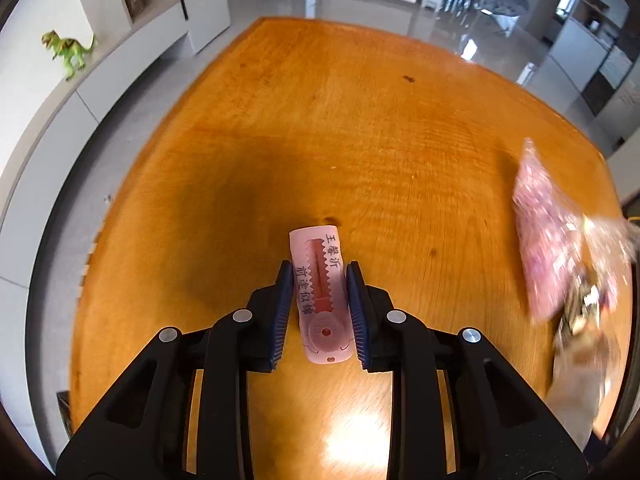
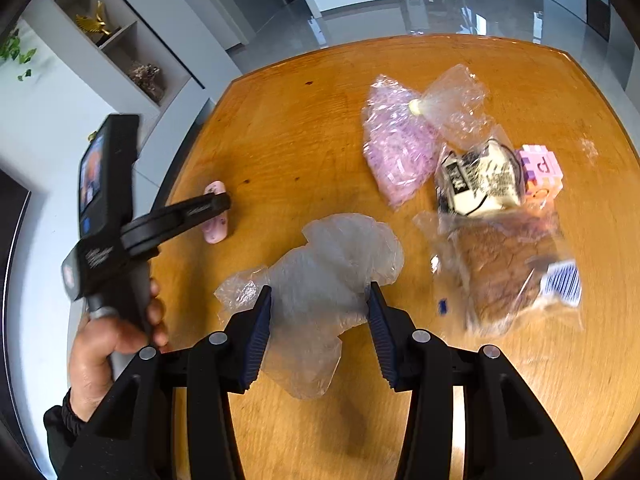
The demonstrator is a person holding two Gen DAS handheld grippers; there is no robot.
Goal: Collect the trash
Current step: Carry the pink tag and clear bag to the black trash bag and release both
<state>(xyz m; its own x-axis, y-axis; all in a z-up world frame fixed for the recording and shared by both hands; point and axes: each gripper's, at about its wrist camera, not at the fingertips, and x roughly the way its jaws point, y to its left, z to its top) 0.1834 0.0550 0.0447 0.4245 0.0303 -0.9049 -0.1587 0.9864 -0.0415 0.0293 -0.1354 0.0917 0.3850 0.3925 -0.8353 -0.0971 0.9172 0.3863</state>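
Observation:
In the left wrist view my left gripper (image 1: 318, 276) has its jaws on both sides of a pink plastic piece (image 1: 320, 292) with printed characters, lying on the wooden table (image 1: 320, 120); the pads sit close to its sides, contact unclear. It also shows in the right wrist view (image 2: 214, 216) under the left gripper (image 2: 224, 200). My right gripper (image 2: 320, 300) is open over a crumpled clear plastic glove (image 2: 328, 272). A purple plastic bag (image 2: 396, 144), a clear bag (image 2: 452, 108), a printed wrapper (image 2: 480, 180) and a bagged brown item (image 2: 504, 268) lie to the right.
A pink block toy (image 2: 542, 170) sits behind the wrappers. The purple bag (image 1: 548, 236) shows blurred at the right of the left wrist view. The table's left edge (image 2: 176, 184) is close to the pink piece. A shelf with a green dinosaur (image 1: 68, 52) stands left.

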